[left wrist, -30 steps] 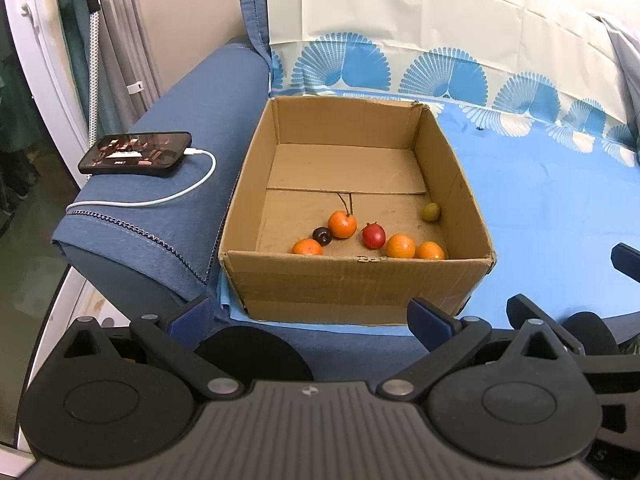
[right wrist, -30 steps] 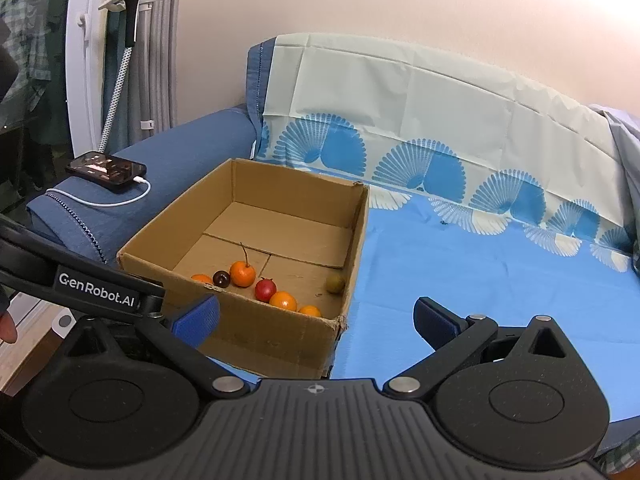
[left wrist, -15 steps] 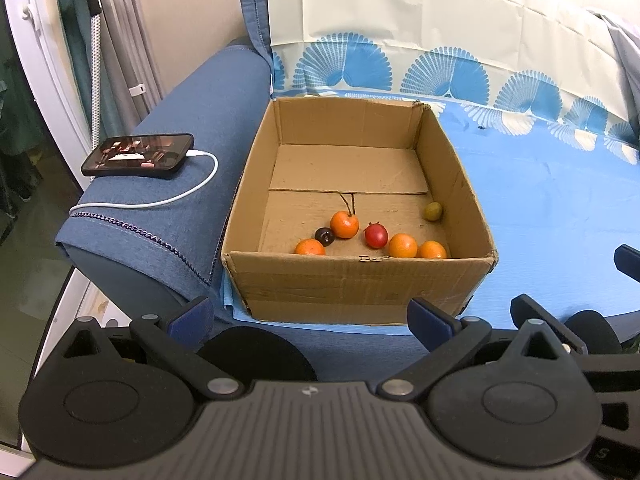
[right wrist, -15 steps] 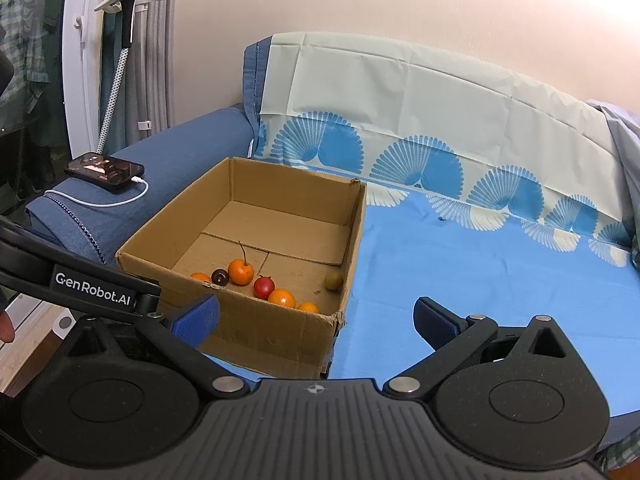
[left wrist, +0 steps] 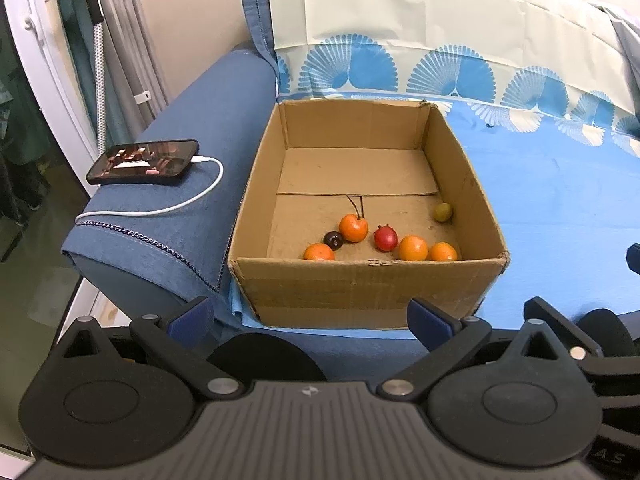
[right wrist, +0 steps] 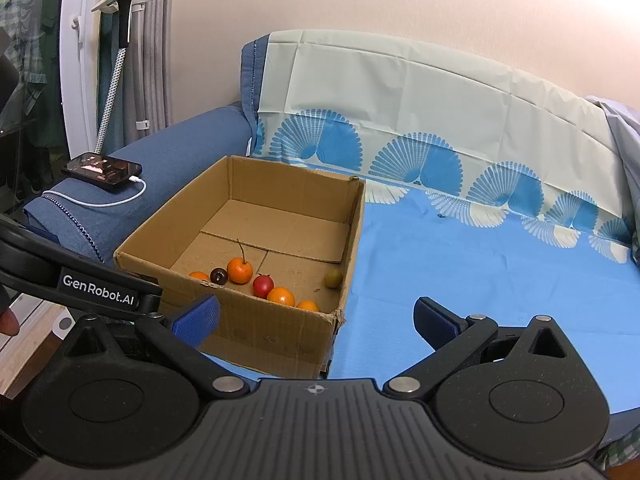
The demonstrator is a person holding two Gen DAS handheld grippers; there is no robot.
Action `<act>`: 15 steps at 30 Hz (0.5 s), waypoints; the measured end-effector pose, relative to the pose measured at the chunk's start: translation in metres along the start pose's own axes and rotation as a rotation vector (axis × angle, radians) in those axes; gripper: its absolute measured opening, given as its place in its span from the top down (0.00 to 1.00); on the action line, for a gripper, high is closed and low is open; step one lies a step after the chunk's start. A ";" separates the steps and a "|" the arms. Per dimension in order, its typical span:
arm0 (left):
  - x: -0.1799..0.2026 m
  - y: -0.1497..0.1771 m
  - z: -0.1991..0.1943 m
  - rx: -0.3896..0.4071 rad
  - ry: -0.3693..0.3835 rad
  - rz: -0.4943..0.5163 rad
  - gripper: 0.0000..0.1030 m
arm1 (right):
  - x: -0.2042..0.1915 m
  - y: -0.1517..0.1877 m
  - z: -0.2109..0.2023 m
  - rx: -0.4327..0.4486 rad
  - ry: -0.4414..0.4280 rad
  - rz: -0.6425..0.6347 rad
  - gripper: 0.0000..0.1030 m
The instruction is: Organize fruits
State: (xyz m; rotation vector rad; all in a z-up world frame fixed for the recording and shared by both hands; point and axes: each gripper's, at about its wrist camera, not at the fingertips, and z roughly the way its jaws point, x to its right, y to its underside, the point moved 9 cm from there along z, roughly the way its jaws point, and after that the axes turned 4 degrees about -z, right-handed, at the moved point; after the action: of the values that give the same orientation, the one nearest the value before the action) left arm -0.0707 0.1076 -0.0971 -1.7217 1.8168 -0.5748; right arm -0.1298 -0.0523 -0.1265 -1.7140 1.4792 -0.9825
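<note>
On the far left a phone (left wrist: 143,162) lies on the blue sofa arm (left wrist: 192,160), with a white cable (left wrist: 176,204) trailing from it. Just right of the arm, a cardboard box (left wrist: 360,292) sits on the blue sheet (left wrist: 560,200) that covers the seat.

The fruits lie loose on the box floor, mostly along its near wall. From left to right they are a small orange fruit (left wrist: 318,252), a dark cherry-like fruit (left wrist: 333,240), an orange fruit with a stem (left wrist: 353,228), a red fruit (left wrist: 385,238), two more orange ones (left wrist: 413,248) (left wrist: 443,252), and an olive-green fruit (left wrist: 443,212) alone by the right wall.

The left gripper (left wrist: 310,318) hangs near the box's near wall, its fingers spread wide and empty. The right gripper (right wrist: 316,320) hovers near the box's near right corner, also wide and empty.

All the fruits look small, light, round and smooth, so they will likely roll or squirt out under a hard pinch. A gentle squeeze across the widest part should hold best. The stem looks too thin to grip. The red fruit and its orange neighbour sit close together, so a finger may nudge one while closing on the other.
</note>
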 end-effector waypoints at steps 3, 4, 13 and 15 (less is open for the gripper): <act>-0.003 0.000 0.003 -0.009 0.008 -0.025 0.00 | 0.001 0.001 0.001 -0.003 0.003 0.004 0.01; -0.004 0.000 0.004 -0.010 0.006 -0.033 0.00 | 0.001 0.001 0.002 -0.004 0.003 0.005 0.01; -0.009 0.002 0.008 -0.007 -0.047 -0.022 0.00 | 0.001 0.002 0.002 -0.005 0.006 0.010 0.01; -0.010 0.003 0.009 -0.006 -0.058 -0.020 0.00 | 0.002 0.002 0.002 -0.002 0.010 0.014 0.01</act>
State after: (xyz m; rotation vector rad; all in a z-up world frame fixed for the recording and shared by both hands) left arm -0.0668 0.1189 -0.1047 -1.7441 1.7649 -0.5230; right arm -0.1287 -0.0547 -0.1289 -1.7004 1.4968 -0.9840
